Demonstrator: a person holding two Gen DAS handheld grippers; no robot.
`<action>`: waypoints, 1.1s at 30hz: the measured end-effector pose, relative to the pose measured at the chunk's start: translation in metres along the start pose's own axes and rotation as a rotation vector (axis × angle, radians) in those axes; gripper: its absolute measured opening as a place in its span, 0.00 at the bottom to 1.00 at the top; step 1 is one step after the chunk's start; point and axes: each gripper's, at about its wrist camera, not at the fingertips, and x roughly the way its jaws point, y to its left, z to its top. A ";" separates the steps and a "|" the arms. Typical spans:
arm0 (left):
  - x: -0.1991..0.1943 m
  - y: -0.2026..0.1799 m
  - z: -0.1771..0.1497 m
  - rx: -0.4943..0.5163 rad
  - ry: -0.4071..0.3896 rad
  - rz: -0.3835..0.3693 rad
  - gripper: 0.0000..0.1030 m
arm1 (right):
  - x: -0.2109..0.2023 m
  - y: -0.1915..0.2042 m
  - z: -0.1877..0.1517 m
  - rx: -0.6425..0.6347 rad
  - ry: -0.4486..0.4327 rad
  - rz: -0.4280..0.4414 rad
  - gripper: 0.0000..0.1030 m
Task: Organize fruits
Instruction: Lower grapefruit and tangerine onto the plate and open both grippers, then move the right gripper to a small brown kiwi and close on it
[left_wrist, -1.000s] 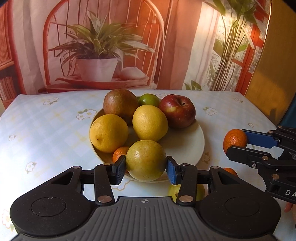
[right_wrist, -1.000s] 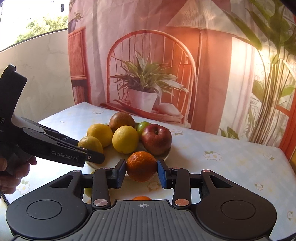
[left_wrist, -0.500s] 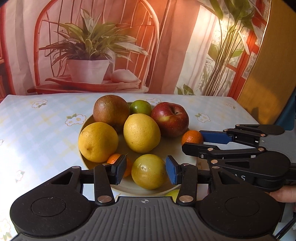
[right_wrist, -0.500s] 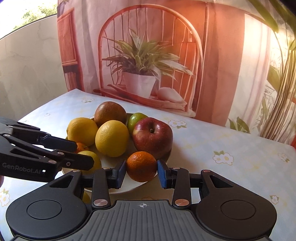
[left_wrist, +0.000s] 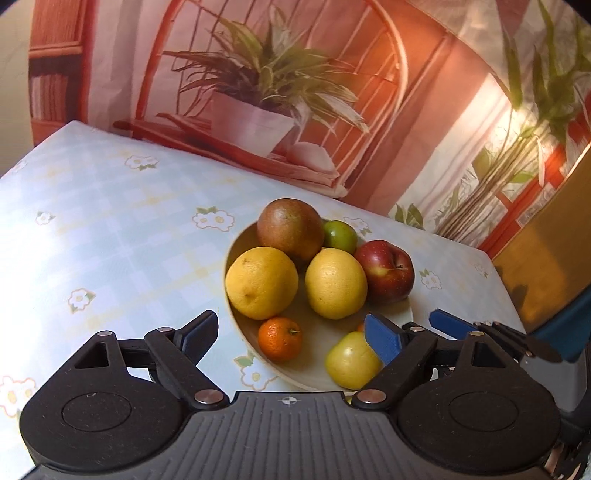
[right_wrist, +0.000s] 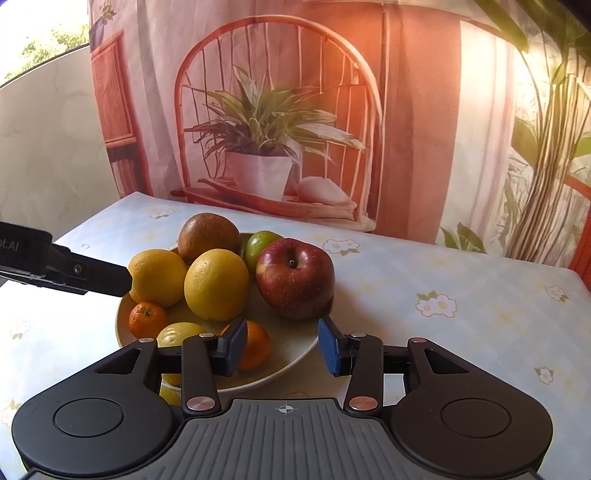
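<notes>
My left gripper fingers are opening wide, holding nothing. My right gripper fingers are opening off the small orange, which sits in the plate.

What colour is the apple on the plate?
Dark red with yellowish patches; the apple shows best in the right wrist view.

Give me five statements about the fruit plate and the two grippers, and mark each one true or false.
1. The red apple lies on the plate. True.
2. The right gripper clamps the apple. False: its jaws are opening, with nothing pressed between them.
3. Two small oranges are on the plate. True.
4. The left gripper grips a yellow fruit. False: its jaws are opening wide and are clear of the pale yellow fruit.
5. The green lime lies off the plate. False: it sits at the plate's far side.
</notes>
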 end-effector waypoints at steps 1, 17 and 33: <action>-0.002 0.002 0.001 -0.014 0.007 0.009 0.86 | -0.004 0.000 -0.001 0.010 -0.002 0.002 0.39; -0.046 -0.021 -0.043 0.161 -0.175 0.132 0.83 | -0.074 0.009 -0.068 0.039 -0.028 -0.008 0.48; -0.061 -0.034 -0.069 0.193 -0.213 0.176 0.79 | -0.071 0.017 -0.098 0.039 0.047 0.126 0.30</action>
